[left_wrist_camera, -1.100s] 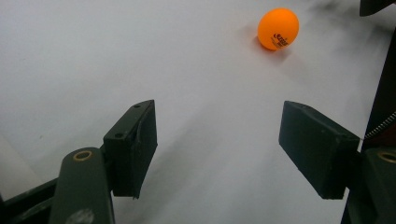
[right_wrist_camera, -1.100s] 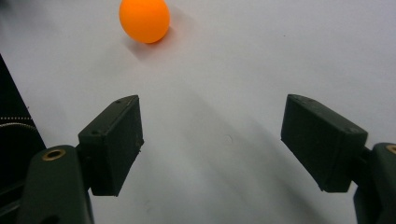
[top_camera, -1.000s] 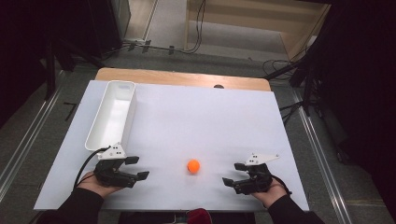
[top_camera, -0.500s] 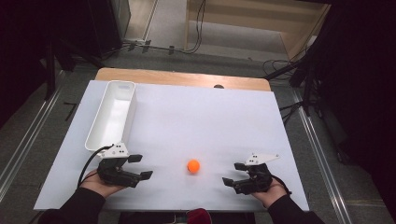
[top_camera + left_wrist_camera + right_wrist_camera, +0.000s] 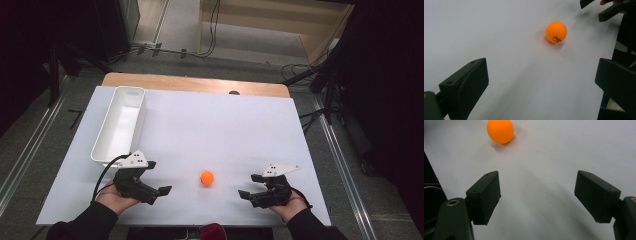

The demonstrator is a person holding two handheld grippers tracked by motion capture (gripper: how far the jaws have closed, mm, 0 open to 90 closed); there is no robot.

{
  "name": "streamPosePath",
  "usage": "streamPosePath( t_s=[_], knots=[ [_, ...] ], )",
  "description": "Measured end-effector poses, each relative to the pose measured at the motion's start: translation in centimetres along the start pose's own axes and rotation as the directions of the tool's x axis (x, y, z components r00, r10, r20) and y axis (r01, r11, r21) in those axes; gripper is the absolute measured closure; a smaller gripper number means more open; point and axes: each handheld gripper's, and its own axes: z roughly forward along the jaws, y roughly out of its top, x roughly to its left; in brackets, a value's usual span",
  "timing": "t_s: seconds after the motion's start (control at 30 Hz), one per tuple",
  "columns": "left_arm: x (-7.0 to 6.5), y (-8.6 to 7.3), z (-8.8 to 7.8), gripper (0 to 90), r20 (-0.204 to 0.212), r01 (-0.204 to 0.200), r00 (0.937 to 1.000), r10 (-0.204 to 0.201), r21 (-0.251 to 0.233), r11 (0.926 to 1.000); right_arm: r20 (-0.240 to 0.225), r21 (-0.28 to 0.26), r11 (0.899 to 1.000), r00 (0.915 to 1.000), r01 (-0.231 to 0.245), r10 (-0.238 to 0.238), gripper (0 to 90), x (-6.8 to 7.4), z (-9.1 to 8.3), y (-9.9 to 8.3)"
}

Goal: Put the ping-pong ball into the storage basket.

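An orange ball (image 5: 207, 178) sits on the white table (image 5: 225, 130) near the front edge, between two hand-held grippers and touching neither. At left, the left gripper (image 5: 153, 178) points toward it, its jaws just having spread wide with nothing between them; in the left gripper view the ball (image 5: 556, 32) lies ahead on bare surface. At right, the right gripper (image 5: 251, 186) also stands wide apart and empty. Farther back, a white bin (image 5: 107, 150) stands along the table's left side.
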Motion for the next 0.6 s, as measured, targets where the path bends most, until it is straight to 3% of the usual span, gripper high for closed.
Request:
streamPosePath(
  t_s=[0.17, 0.6],
  knots=[
    [-0.2, 0.5, 0.4, 0.0, 0.013, -0.007, 0.9999, 0.007, -0.003, 1.0000, 0.002, 0.003, 1.000, 1.0000, 0.008, -0.008, 19.5, 0.0, 0.0, 0.0],
    [-0.3, 1.5, 1.2, 0.0, 0.000, -0.015, 0.9999, 0.015, -0.020, 0.9997, 0.001, 0.004, 1.000, 1.0000, 0.007, -0.007, 19.5, 0.0, 0.0, 0.0]
  ],
)
